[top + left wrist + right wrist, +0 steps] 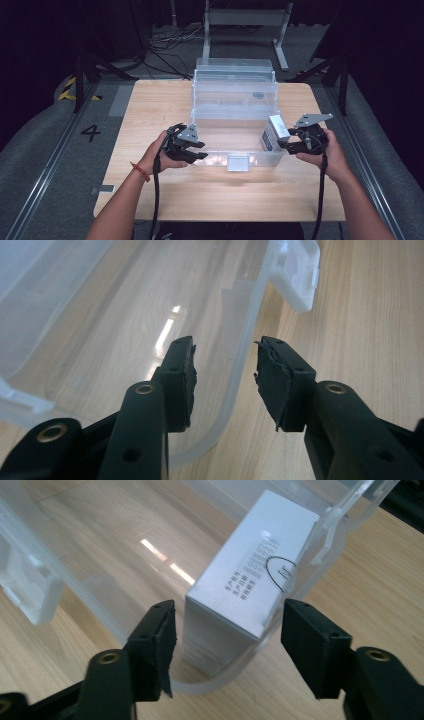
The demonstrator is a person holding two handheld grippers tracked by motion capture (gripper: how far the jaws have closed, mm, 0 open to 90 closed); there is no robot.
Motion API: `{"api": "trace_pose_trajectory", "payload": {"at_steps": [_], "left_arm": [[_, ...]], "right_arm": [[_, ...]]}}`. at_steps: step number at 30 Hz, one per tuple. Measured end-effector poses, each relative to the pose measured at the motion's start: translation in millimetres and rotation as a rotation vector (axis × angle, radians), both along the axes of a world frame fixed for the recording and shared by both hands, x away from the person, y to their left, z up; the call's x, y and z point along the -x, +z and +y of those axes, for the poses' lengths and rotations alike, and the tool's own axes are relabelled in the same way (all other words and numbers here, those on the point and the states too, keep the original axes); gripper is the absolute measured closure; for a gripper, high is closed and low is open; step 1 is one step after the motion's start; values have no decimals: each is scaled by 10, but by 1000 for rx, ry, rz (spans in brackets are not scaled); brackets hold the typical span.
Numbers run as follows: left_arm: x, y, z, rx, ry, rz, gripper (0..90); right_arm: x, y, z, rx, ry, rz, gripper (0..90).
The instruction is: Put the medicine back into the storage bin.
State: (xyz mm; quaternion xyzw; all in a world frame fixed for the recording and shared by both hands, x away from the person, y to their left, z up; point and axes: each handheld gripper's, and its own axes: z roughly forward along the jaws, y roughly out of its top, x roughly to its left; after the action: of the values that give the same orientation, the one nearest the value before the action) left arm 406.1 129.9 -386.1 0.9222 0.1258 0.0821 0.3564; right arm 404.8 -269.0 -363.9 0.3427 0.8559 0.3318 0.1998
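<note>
Two grippers flanked the clear bin (235, 107): your left gripper (225, 375) straddled its front rim, jaws apart, ungripped. Right gripper (227, 645) jaws bracketed the white box (250, 585) inside its corner, not clamping. Placement looked nearly done.

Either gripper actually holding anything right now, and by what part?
Nothing held. The left gripper straddles the clear bin front rim, pads clear. The right gripper brackets the white box corner without touching.
</note>
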Motion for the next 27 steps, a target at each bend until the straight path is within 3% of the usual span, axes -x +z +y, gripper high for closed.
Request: {"api": "trace_pose_trajectory", "payload": {"at_steps": [3,8,12,20,23,27], "left_arm": [[78,47,88,8,13,-14,571],[266,119,281,25,41,-52,550],[354,105,350,31,69,-67,499],[332,66,245,28,79,-68,434],[308,69,169,29,75,-80,413],[256,43,114,38,76,-57,410]], "right_arm": [[-7,-12,52,-35,20,-1,462],[-10,-29,256,9,53,-32,486],[-55,-66,463,36,78,-33,435],[-192,-128,751,58,108,1,327],[-223,-132,835,33,124,17,272],[-212,-76,861,-11,136,-11,289]]}}
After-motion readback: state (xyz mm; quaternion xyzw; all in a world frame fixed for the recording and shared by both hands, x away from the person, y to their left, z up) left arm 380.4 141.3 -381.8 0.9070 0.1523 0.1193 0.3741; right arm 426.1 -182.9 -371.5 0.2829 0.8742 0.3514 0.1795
